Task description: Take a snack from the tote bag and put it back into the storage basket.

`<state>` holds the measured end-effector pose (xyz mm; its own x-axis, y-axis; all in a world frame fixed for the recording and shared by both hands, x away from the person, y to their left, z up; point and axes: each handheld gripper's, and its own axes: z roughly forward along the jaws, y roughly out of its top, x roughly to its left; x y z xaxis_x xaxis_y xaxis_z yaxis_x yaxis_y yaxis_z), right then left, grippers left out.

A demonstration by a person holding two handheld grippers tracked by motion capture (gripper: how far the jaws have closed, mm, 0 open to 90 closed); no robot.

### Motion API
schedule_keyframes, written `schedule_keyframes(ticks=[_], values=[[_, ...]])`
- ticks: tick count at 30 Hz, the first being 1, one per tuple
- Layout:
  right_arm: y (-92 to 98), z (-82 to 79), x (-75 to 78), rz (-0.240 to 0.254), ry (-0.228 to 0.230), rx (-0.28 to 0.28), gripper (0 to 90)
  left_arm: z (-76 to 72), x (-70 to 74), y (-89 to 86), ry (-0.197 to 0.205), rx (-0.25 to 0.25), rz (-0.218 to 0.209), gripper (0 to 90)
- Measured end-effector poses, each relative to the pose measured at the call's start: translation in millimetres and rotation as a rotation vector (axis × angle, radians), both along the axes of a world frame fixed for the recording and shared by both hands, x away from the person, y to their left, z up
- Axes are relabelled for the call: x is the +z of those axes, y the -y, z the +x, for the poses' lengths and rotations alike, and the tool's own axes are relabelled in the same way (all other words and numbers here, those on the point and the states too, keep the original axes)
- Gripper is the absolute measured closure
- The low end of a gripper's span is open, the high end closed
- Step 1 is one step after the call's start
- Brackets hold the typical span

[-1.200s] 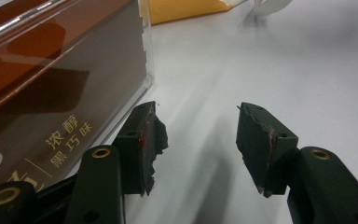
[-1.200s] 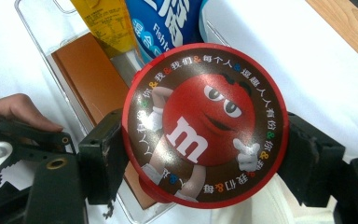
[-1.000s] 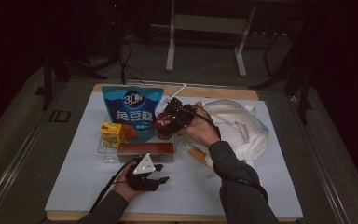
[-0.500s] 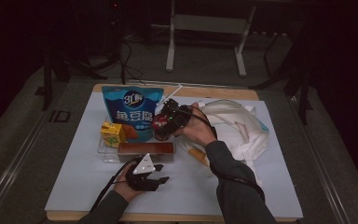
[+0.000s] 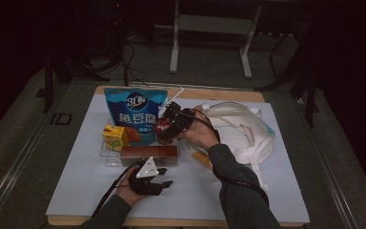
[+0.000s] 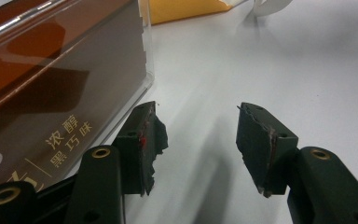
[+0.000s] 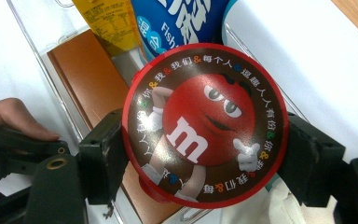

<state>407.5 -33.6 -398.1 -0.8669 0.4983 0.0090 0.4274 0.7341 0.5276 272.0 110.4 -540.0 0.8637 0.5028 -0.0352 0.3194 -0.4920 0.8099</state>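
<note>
Fingers [image 7: 102,158] of the right gripper [image 7: 205,163] clamp a round red candy tub [image 7: 205,123], centre frame, above the clear tray [image 7: 42,60]. Left gripper [image 6: 198,140] fingers [image 6: 142,144] stand half open, nothing between them, low on the white desk [image 6: 261,56] beside a brown box [image 6: 60,88]. Farther back: blue pouch [image 5: 133,112], yellow carton [image 5: 114,136], white bag [image 5: 243,129].
</note>
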Motion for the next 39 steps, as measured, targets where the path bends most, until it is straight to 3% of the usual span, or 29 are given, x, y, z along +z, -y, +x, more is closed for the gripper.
schedule_keyframes(ticks=[39], values=[[-3.9, 5.4, -17.1, -0.036, 0.008, -0.009, 25.9, -0.2, -0.1, 0.1, 0.002, -0.001, 0.0, 48.0]])
